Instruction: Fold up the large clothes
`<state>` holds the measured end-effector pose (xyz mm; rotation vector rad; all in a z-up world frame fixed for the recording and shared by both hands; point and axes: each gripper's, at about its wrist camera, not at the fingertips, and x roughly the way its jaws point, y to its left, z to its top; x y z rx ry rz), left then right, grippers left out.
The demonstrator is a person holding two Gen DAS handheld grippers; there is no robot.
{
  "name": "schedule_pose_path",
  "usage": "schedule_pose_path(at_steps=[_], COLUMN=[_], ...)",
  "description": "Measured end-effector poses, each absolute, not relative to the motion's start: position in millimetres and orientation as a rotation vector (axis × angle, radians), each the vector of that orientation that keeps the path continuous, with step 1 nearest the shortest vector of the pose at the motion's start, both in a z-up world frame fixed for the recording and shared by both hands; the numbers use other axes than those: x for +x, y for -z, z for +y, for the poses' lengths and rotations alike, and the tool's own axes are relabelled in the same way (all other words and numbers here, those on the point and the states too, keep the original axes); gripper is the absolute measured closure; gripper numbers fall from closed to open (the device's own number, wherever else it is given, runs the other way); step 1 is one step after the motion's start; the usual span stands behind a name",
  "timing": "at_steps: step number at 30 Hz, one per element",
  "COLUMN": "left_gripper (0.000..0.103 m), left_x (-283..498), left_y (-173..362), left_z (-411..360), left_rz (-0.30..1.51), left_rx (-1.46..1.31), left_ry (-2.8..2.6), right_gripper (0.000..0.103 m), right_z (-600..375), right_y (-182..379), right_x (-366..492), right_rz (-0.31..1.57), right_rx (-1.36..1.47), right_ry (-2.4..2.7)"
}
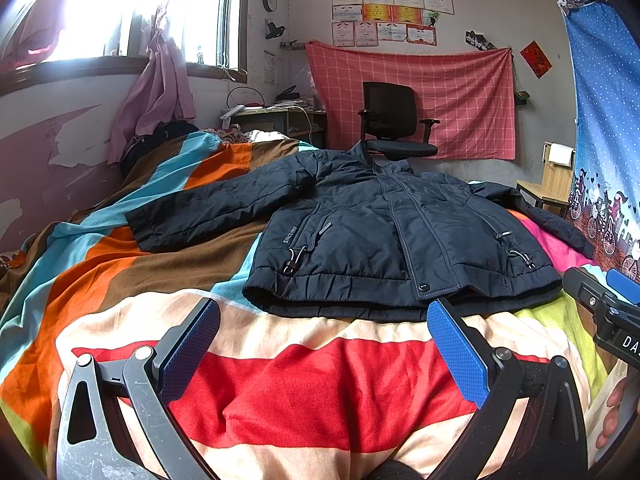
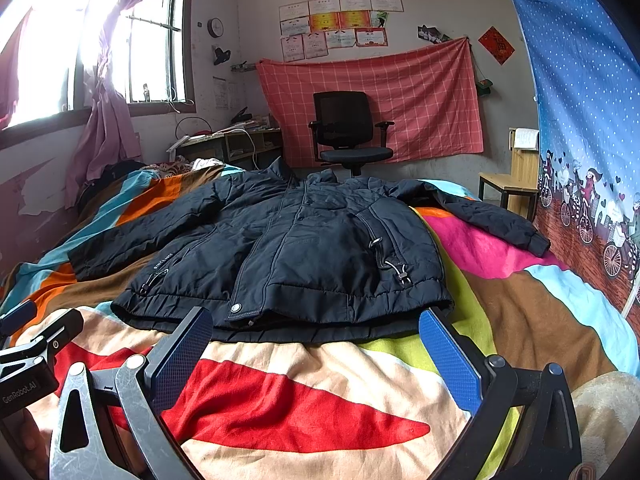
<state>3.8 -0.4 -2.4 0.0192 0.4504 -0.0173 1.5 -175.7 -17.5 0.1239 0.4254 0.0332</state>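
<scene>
Dark padded jacket (image 1: 384,232) lies flat, front up, sleeves spread on the striped bed (image 1: 304,392); both hand-held grippers, left (image 1: 324,354) and right (image 2: 316,354), gape wide and empty short of its hem; looks bulky, soft, slippery-shelled, so pinch cuffs or hem.

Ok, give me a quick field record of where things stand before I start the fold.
garment: dark jacket, front up, closed, hem nearest the cameras
surface: striped blanket on the bed
sleeves: both spread out to the sides, unfolded
left tongs: open, empty, just short of hem
right tongs: open, empty, at hem edge
fold progress: not started
</scene>
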Motion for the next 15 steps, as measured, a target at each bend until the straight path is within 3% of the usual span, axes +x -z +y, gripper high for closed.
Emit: schedule_pose_path(at_steps=[15], left_gripper=[0.001], left_x=[3.7], left_y=[2.5], left_z=[-0.2], left_rz=[0.452], left_rx=[0.018], left_ry=[0.017], right_gripper=[0.000], right_z=[-176.6], right_y=[17.9], right_x=[1.5], right_rz=[0.427], right_rx=[0.124], right_ry=[-0.033])
